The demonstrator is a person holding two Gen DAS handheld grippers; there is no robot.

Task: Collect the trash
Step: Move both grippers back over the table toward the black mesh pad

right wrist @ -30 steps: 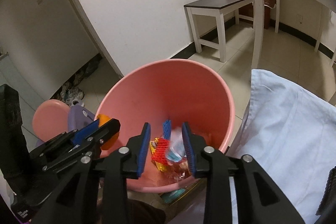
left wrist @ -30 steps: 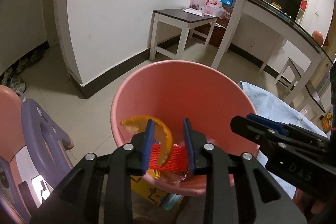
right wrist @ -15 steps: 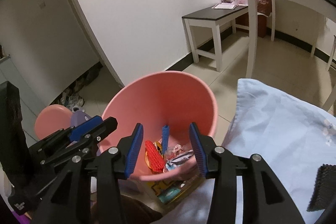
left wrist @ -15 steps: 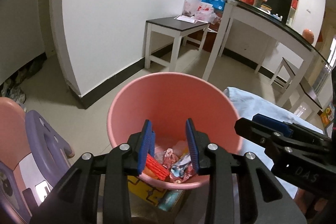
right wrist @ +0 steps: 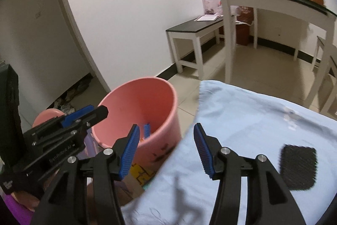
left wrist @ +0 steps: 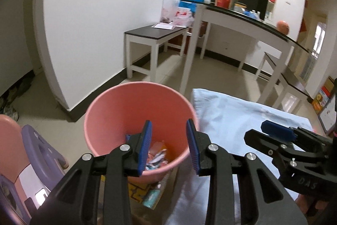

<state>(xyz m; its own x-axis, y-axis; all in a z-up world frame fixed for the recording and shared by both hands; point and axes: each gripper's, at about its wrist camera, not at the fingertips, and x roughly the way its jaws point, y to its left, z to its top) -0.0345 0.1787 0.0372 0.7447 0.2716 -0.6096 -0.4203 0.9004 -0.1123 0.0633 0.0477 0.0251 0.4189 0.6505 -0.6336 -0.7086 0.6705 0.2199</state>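
Note:
A pink bucket (left wrist: 118, 107) stands on the floor beside the table edge, with wrappers and scraps (left wrist: 158, 154) at its bottom. It also shows in the right wrist view (right wrist: 134, 102). My left gripper (left wrist: 169, 147) is open and empty, raised above the bucket's near rim. My right gripper (right wrist: 166, 151) is open and empty, above the edge of the light blue cloth (right wrist: 252, 119), to the right of the bucket. A black mesh piece (right wrist: 298, 168) lies on the cloth at the right.
A purple and pink child's chair (left wrist: 35, 151) stands left of the bucket. A low dark-topped bench (left wrist: 155, 33) and a tall white table (left wrist: 242, 20) stand behind. A yellow box (right wrist: 141, 174) sits under the bucket's near side.
Both grippers let go of their trash, which dropped into the bucket. Both opened wider, rose and drew back to the right, away from the bucket.

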